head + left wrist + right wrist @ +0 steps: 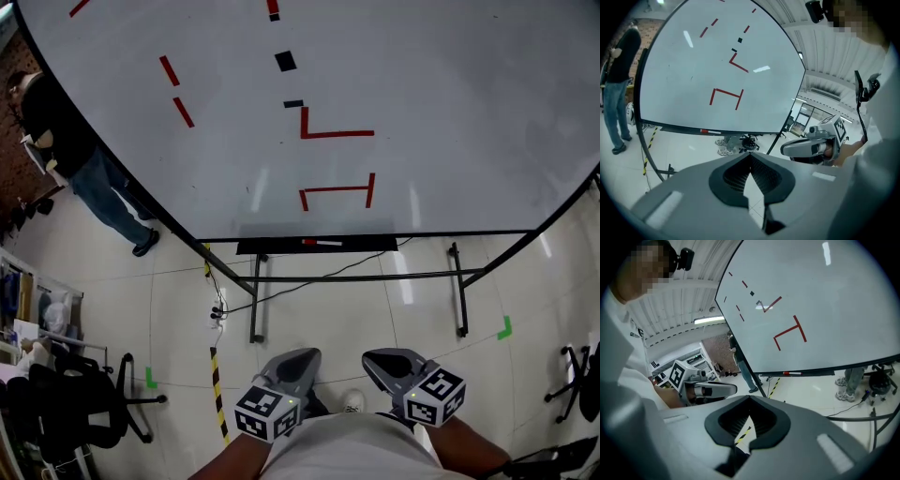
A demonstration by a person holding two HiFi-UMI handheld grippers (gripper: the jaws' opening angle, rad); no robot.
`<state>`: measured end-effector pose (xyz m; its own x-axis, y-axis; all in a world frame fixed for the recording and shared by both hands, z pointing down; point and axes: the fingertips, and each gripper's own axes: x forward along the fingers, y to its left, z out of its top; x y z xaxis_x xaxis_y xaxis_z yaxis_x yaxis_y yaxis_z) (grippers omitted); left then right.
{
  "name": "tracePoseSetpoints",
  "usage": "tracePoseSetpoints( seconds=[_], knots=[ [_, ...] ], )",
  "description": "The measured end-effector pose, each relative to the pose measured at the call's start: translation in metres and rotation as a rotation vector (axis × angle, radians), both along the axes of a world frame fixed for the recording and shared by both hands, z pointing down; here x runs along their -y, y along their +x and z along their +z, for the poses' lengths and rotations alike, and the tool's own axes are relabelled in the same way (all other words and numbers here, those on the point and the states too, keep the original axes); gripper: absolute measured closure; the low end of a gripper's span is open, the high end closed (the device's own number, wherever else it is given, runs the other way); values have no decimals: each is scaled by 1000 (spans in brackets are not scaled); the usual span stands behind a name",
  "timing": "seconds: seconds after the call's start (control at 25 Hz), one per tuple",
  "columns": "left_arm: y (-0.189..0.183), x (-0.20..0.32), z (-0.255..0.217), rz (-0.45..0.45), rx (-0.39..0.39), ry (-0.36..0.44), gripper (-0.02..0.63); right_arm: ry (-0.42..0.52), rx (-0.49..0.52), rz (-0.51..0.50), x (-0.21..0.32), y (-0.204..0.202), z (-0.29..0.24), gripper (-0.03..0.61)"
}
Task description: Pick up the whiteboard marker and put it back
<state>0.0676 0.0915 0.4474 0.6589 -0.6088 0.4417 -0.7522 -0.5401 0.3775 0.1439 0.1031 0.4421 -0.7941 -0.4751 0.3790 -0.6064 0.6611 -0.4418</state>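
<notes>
Along the lower edge of the whiteboard (441,103) runs a dark tray (272,247). The whiteboard marker (322,243) lies flat in it, red cap to the left and white barrel to the right, below the red strokes drawn on the board.

From the head view, the left tongs (298,356) and right tongs (377,359) are held low and side by side, close to the person's body and well apart from the tray. Only this view shows the floor in front of the board: the black stand legs (255,309), a cable (309,281) trailing under the tray, a yellow-and-black tape strip (217,380), a green tape mark (505,328) and an office chair (75,403) at lower left.

The left gripper view shows its own jaws with tips pressed together and nothing between them; floor tile shows through the gap behind the tips. It also catches the marker (708,132) in the tray from low down. The right gripper view shows the same: tips meeting, nothing held, the marker (792,373) far ahead. Only the two gripper views show shoes (846,390) on the floor beyond the board. A bystander (66,141) stands at the board's left edge.
</notes>
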Motion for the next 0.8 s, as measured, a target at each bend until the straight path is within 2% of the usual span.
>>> tracePoseSetpoints(
  seconds=[0.2, 0.44, 0.8],
  knots=[
    [-24, 52, -12, 45, -16, 23, 597, 5, -17, 50, 41, -22, -8, 577],
    [-73, 114, -19, 116, -16, 44, 597, 16, -29, 134, 101, -67, -15, 577],
    [-115, 158, -10, 182, -42, 45, 597, 35, -67, 208, 144, -108, -19, 577]
  ],
)
